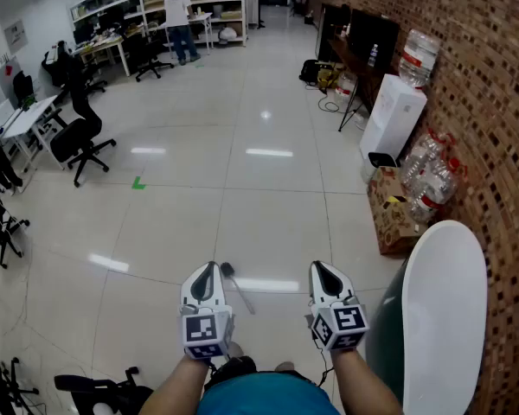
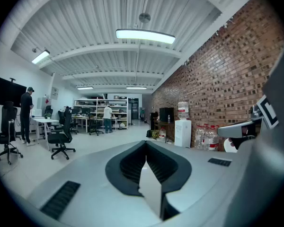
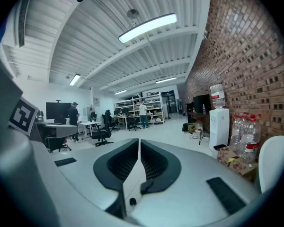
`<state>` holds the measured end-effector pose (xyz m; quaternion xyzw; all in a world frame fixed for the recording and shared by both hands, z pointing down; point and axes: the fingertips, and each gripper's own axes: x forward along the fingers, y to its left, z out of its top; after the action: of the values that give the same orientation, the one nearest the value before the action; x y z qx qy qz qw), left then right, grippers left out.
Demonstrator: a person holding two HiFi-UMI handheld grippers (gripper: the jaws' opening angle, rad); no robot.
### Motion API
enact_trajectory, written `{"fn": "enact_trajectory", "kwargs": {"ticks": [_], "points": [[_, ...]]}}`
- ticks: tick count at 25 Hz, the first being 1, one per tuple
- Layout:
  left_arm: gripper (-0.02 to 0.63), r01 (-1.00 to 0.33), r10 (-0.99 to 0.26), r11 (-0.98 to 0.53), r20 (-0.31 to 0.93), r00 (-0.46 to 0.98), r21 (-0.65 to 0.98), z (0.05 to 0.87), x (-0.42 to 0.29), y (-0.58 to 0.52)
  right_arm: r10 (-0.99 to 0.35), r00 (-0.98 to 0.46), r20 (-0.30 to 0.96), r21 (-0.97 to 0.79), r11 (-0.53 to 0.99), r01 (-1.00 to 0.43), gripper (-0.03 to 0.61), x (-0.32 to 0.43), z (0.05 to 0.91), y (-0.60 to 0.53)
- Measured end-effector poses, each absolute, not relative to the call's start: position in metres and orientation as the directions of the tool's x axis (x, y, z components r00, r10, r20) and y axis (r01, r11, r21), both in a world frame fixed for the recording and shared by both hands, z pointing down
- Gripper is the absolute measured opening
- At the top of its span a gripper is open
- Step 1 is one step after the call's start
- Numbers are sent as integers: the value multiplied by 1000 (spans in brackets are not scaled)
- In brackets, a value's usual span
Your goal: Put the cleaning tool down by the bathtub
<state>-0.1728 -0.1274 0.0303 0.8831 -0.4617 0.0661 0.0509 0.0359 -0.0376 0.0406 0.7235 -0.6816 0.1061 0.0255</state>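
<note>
The cleaning tool [image 1: 237, 286], a small dark brush head on a thin handle, lies on the pale floor between my two grippers, held by neither. My left gripper [image 1: 209, 268] is just left of its head and my right gripper [image 1: 322, 268] is further to its right. Both point forward, nearly level, with their jaws together and nothing between them. In the left gripper view the left gripper [image 2: 146, 144] shows only floor past its tips. The same holds for the right gripper [image 3: 138, 141] in the right gripper view. The white bathtub [image 1: 445, 318] stands at my right, against the brick wall.
A cardboard box [image 1: 394, 210], water bottles [image 1: 428, 180] and a white water dispenser [image 1: 391, 115] line the brick wall beyond the tub. Black office chairs [image 1: 78, 141] and desks stand at the left. A person [image 1: 180, 20] stands at the far shelves.
</note>
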Motion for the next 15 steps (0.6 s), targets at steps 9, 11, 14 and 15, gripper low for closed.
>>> {"fn": "enact_trajectory", "kwargs": {"ticks": [9, 11, 14, 15], "points": [[4, -846, -830, -533, 182, 527, 17, 64, -243, -238, -963, -83, 255, -85, 63, -994, 76, -43, 79, -145], [3, -853, -837, -522, 189, 514, 6, 70, -252, -250, -956, -114, 271, -69, 99, -993, 78, -53, 84, -165], [3, -868, -854, -495, 202, 479, -33, 82, -261, -262, -939, -173, 298, -69, 160, -985, 78, -65, 101, -193], [3, -874, -861, -484, 205, 465, -47, 84, -264, -267, -931, -196, 307, -74, 182, -981, 78, -69, 109, -202]]}}
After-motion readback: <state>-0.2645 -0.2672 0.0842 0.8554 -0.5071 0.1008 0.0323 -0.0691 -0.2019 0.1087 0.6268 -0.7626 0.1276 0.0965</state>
